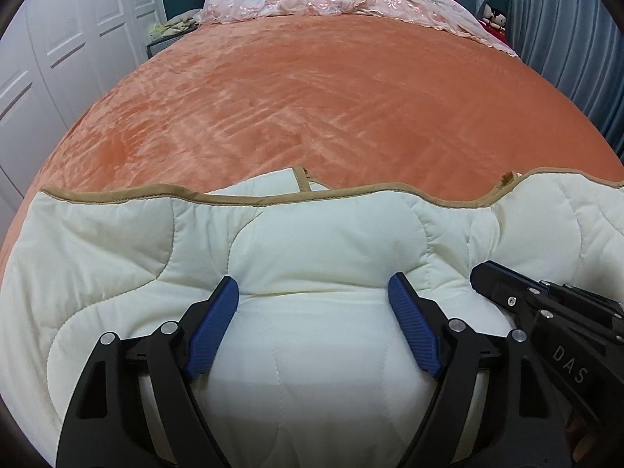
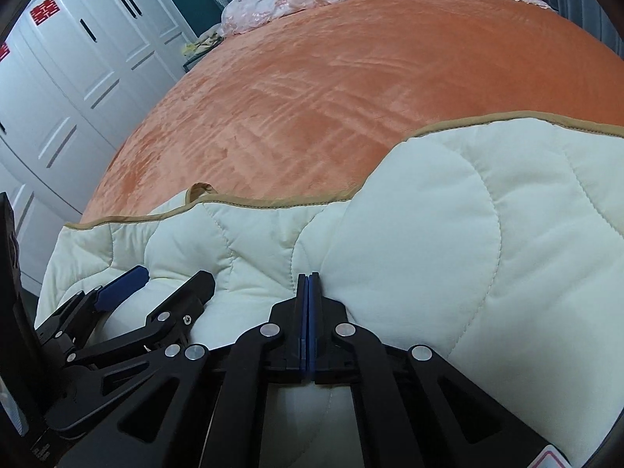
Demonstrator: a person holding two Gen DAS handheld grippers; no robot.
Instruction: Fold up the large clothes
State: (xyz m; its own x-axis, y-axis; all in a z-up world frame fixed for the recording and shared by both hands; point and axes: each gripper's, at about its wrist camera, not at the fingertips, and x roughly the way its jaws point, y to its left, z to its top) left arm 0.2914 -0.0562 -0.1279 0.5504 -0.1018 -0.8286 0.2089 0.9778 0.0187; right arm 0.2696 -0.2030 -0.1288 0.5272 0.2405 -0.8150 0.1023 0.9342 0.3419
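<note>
A cream quilted comforter point(image 1: 323, 241), puffy with curved stitch lines and edged in tan binding, lay bunched in folds across the near end of the bed point(image 1: 312, 89), over its orange plush cover. The left gripper point(image 1: 314, 292) sat on a rounded mound of the quilt with its blue-padded fingers point(image 1: 212, 327) spread wide, grasping nothing. Just beside it, the right gripper point(image 2: 309, 279) had its fingers clenched together against a crease of the comforter; whether fabric lay pinched between them could not be told. A pink embroidered coverlet point(image 1: 331, 0) lay crumpled at the far end of the bed, and a white wardrobe point(image 2: 78, 58) stood alongside.
</note>
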